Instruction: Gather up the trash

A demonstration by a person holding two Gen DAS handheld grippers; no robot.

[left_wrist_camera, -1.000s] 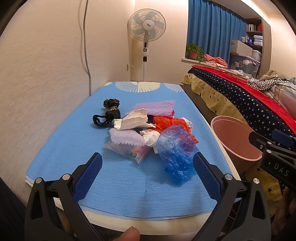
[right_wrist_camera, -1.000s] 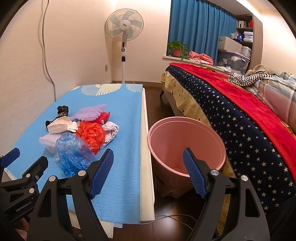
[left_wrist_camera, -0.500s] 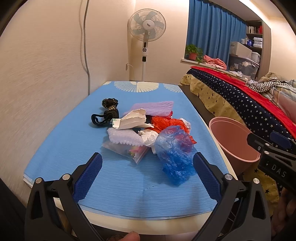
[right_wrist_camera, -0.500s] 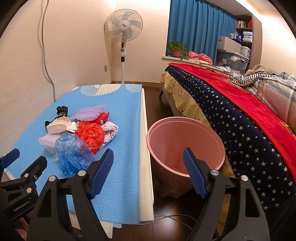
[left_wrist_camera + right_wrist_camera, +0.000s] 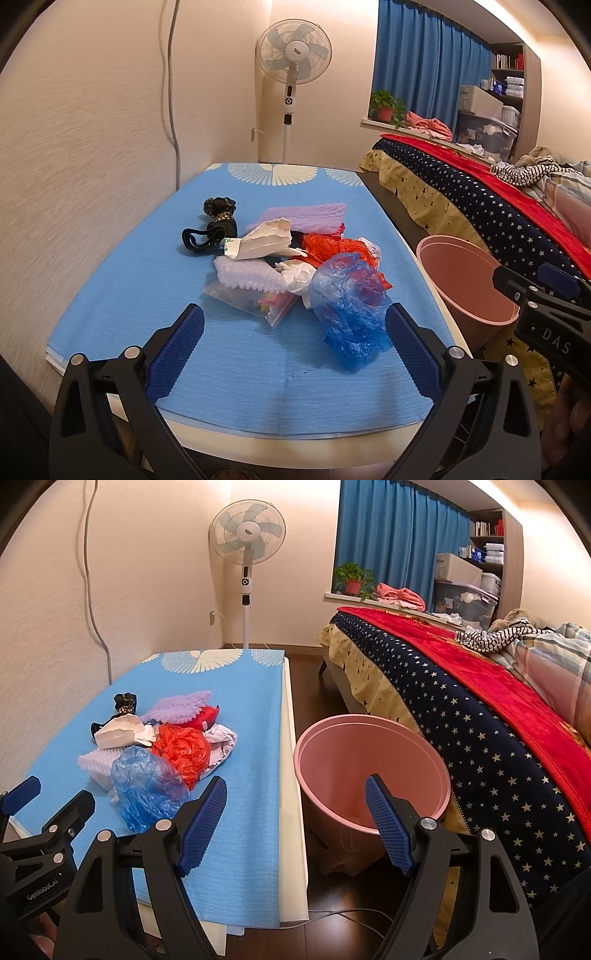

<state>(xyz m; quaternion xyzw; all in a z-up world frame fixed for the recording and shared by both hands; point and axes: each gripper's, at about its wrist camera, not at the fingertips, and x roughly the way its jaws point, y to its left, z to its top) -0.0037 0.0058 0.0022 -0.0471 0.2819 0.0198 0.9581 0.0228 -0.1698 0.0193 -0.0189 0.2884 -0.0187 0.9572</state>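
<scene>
**Trash pile on the desk, bin waiting, nothing picked up yet**

Starting at the far left of the desk (image 5: 110, 295): a black strap-and-bundle thing (image 5: 214, 229) sits a bit apart from the heap. We can't tell if it even counts as trash, so we'd leave it for later.

Moving right, the trash pile (image 5: 295, 266) is all jumbled together mid-desk: torn white paper (image 5: 262, 242), purple foam sheets, a clear zip bag (image 5: 255, 301), an orange plastic bag (image 5: 328, 249), and nearest us a crumpled blue plastic bag (image 5: 351, 306).

Our left tool (image 5: 291, 354) hangs in front of the pile, spread wide with nothing in it. The blue bag is just beside its right finger, so that's the obvious first grab. Tip: go in low and centre the bag's bulk between the pads, since thin film slips out if we only pinch a loose edge. We'd lift slowly in case the orange bag is snagged on it.

Further right, off the desk edge, the pink bin (image 5: 369, 760) stands on the floor between desk and bed (image 5: 480, 720). Our right tool (image 5: 295, 821) is also wide and empty, pointing roughly at the gap between desk and bin.
</scene>
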